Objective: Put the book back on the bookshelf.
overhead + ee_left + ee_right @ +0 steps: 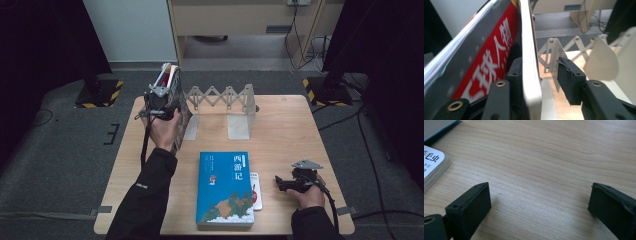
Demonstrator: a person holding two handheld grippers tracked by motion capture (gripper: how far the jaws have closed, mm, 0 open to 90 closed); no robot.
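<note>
Left tongs [161,104] stand at the far-left of the desk [285,125], jaws parted around a stack of upright books [172,97], which leans at the left end of the bookend rack [225,102]. In the left gripper view the near book's thin, pale, rounded cover edge [530,75] runs between the jaws; the right jaw stands clear of it, and I cannot tell whether the left one presses it. Beside that edge a dark glossy magazine cover [484,65] carries a red band with white Chinese characters, "人物" readable. The rack is pale metal with a scissor-lattice back and rounded upright plates. The left forearm, in a black sleeve, reaches forward with the hand wrapped around the grip.

Right tongs [281,182] rest low at the near-right, jaws wide apart over bare light wood grain, holding nothing. Just beside them lies a small white book [432,167] with rounded corners, partly under a large teal book [225,190] titled "西游记", lying flat.
</note>
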